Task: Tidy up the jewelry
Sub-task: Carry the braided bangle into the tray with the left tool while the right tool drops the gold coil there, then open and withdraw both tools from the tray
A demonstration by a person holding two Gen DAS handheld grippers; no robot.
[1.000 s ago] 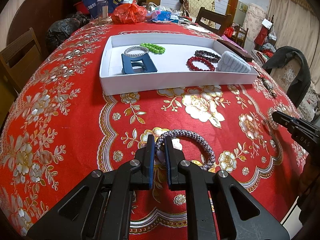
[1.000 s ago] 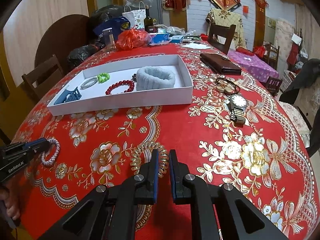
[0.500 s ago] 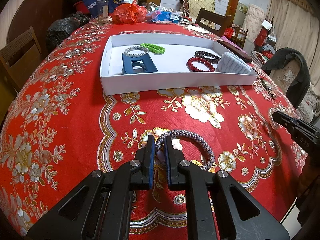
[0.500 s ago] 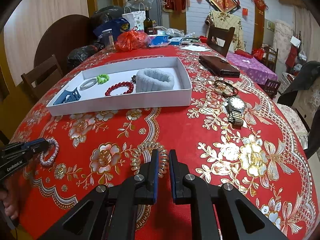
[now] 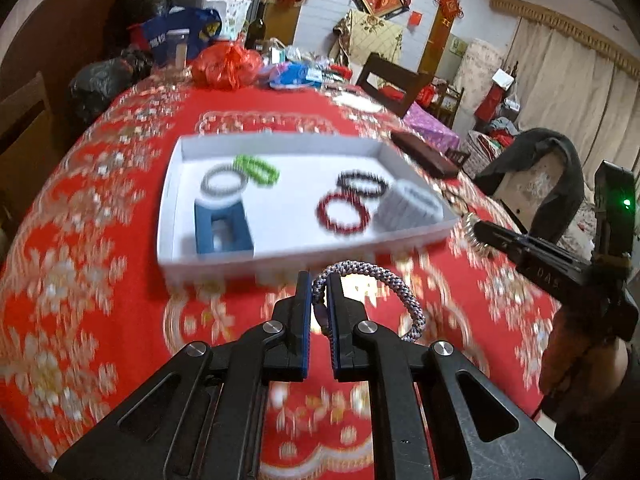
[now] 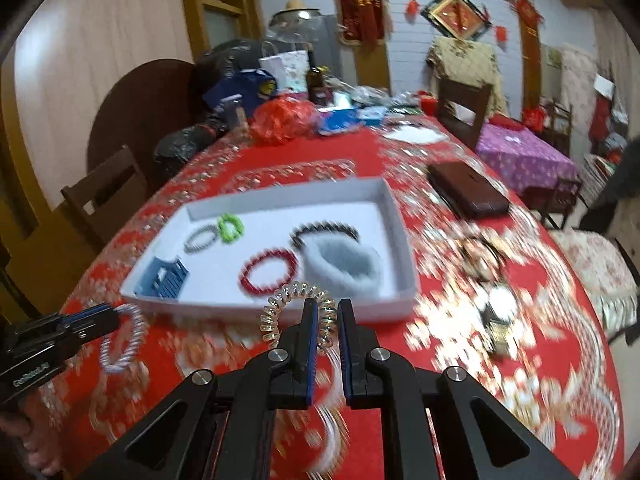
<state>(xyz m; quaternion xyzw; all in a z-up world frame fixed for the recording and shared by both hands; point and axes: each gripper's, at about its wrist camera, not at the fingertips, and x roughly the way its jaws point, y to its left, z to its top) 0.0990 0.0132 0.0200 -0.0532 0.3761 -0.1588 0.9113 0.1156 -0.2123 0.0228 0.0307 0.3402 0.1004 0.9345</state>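
Observation:
My left gripper (image 5: 319, 280) is shut on a grey braided bracelet (image 5: 396, 286) and holds it in the air just before the white tray (image 5: 304, 254). My right gripper (image 6: 328, 307) is shut on a clear golden coil hair tie (image 6: 280, 306), lifted near the tray's front wall (image 6: 280, 312). The tray holds a blue clip (image 5: 222, 232), a silver bracelet (image 5: 222, 184), a green bead bracelet (image 5: 256, 168), a red bead bracelet (image 5: 342, 214), a dark bead bracelet (image 5: 362, 184) and a grey knitted band (image 5: 410, 206). Each gripper shows in the other's view, the right (image 5: 474, 228) and the left (image 6: 116, 314).
A red floral cloth (image 6: 460, 360) covers the round table. A wristwatch (image 6: 498, 316), a tangle of bracelets (image 6: 478, 254) and a brown wallet (image 6: 466, 194) lie right of the tray. Bags, a bottle and clutter stand at the far edge. Chairs surround the table.
Both grippers have lifted off the cloth with their items and moved forward toward the tray. The views are blurred with motion.

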